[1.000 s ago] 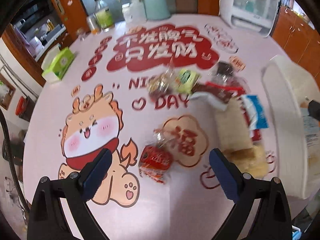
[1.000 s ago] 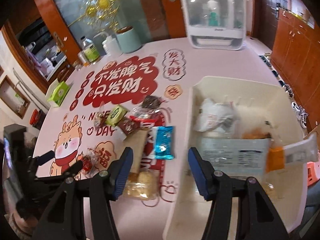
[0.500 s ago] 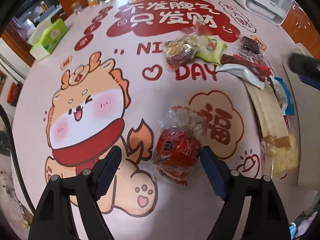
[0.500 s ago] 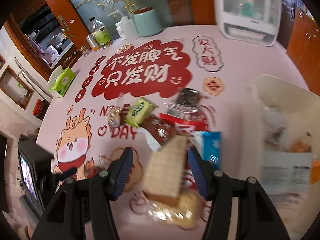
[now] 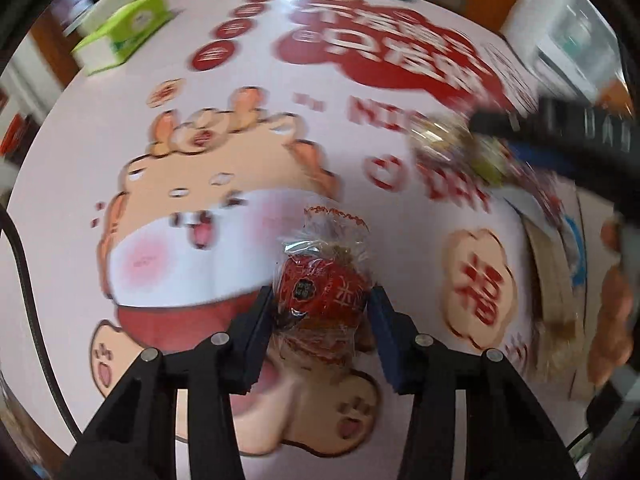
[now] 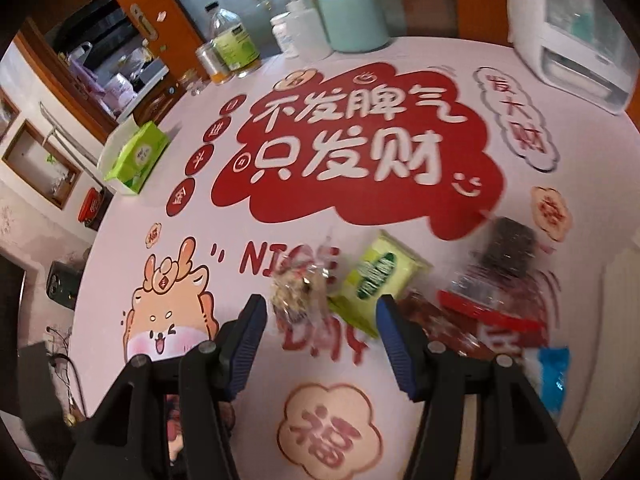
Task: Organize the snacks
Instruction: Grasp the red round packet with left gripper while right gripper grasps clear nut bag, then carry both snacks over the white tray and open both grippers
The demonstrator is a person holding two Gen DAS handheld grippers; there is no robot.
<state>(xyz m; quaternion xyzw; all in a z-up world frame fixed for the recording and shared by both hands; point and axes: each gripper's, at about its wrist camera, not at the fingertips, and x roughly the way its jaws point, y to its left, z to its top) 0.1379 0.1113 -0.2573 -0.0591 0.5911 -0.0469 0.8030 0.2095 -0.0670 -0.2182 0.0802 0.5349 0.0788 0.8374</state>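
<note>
Left gripper [image 5: 322, 306] clamped snug on a red-wrapped snack in crinkly clear plastic [image 5: 323, 294], pads touching both sides, up above the cartoon dragon on the pink printed tablecloth [image 5: 72, 152]. Right gripper [image 6: 322, 330] spread wide, holding nothing, hovering over a clear bag of mixed snacks [image 6: 298, 294] just beside a green packet [image 6: 378, 276].

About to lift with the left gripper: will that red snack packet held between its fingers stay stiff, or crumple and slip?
The red snack packet looks like thin crinkly film with a loose clear twisted top, so it will probably crumple rather than stay stiff. The left gripper pinches its bulging middle, so it likely holds. It seems light; the glossy film may slip slightly.
</note>
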